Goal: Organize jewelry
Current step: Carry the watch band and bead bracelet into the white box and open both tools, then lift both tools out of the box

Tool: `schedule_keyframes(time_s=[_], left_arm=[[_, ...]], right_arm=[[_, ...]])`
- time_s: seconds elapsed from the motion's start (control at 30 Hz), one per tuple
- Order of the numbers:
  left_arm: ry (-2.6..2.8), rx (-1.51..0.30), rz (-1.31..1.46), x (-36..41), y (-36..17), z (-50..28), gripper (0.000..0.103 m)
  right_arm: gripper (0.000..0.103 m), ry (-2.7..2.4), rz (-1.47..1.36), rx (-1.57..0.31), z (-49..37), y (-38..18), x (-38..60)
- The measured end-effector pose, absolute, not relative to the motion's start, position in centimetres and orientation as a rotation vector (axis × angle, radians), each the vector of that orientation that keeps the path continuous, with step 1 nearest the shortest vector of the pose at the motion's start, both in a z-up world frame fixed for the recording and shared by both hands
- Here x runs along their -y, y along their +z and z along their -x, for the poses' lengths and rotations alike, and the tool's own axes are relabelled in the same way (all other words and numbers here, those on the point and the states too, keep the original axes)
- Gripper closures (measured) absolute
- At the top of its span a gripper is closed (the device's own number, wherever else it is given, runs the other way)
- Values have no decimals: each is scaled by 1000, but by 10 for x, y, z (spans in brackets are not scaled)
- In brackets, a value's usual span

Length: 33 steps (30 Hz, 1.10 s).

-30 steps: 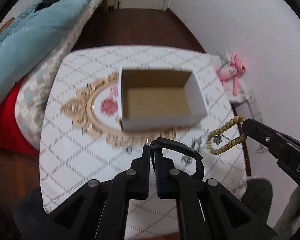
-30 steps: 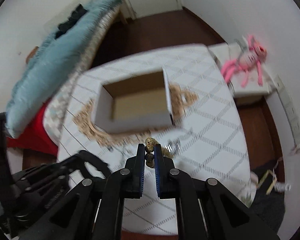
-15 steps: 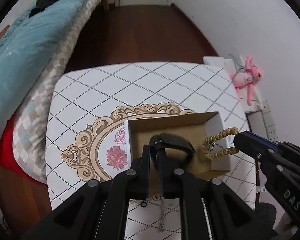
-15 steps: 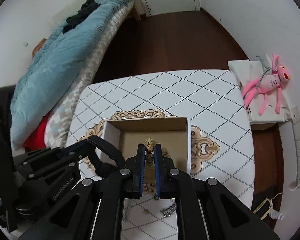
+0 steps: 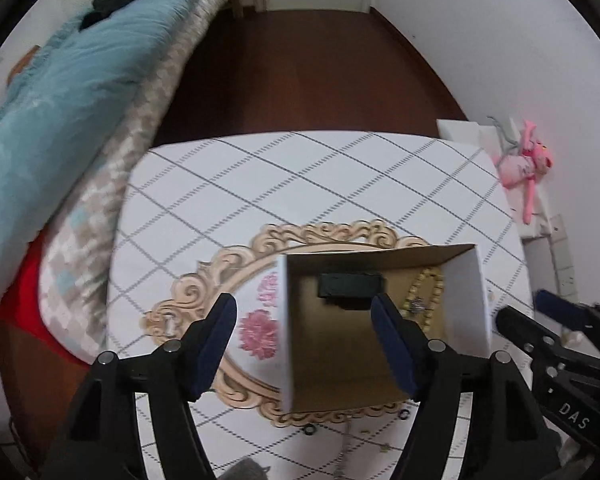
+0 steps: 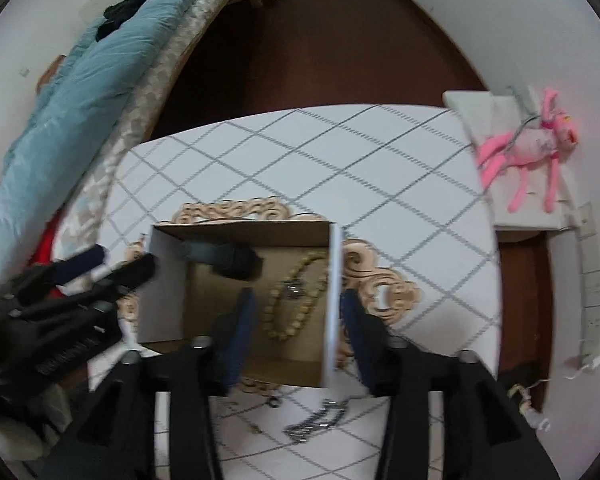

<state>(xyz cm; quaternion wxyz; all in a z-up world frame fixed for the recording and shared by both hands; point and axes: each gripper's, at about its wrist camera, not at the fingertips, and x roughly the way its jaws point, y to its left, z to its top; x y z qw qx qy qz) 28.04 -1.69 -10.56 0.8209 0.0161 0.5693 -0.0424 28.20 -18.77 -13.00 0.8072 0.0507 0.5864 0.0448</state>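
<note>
Both wide open, nothing held: left gripper, right gripper. In box: bead bracelet, black band, possibly a watch.

box open on top, walls flanking each spread tool

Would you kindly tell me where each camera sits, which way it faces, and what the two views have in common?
Left wrist: on the left hand-held gripper, looking down past its open fingers into the cardboard box; the right hand-held gripper enters at right.
Right wrist: on the right hand-held gripper, looking down into the same box, fingers open; the left gripper enters at left.
Shared: box, black band, beaded bracelet, patterned table, bed, pink toy.
</note>
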Motion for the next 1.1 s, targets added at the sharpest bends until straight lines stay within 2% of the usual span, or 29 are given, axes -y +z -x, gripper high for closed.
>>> schedule_keyframes(time_s=[0.13, 0.17, 0.2, 0.6, 1.1], left_arm=[[-57, -1146, -42, 9, -108, -265, 1], [-55, -1146, -43, 7, -111, -263, 0], [-46, -1152, -55, 6, -115, -259, 0], [-32, -1145, -39, 3, -124, -231, 0], [-39, -1007, -4, 3, -57, -185, 0]], right_arm=[[10, -1, 10, -1230, -268, -134, 187], [4, -13, 26, -1229, -264, -138, 186], [3, -20, 33, -1233, -261, -140, 186], [0, -71, 77, -1193, -239, -151, 178], [0, -92, 45, -1013, -186, -74, 183]])
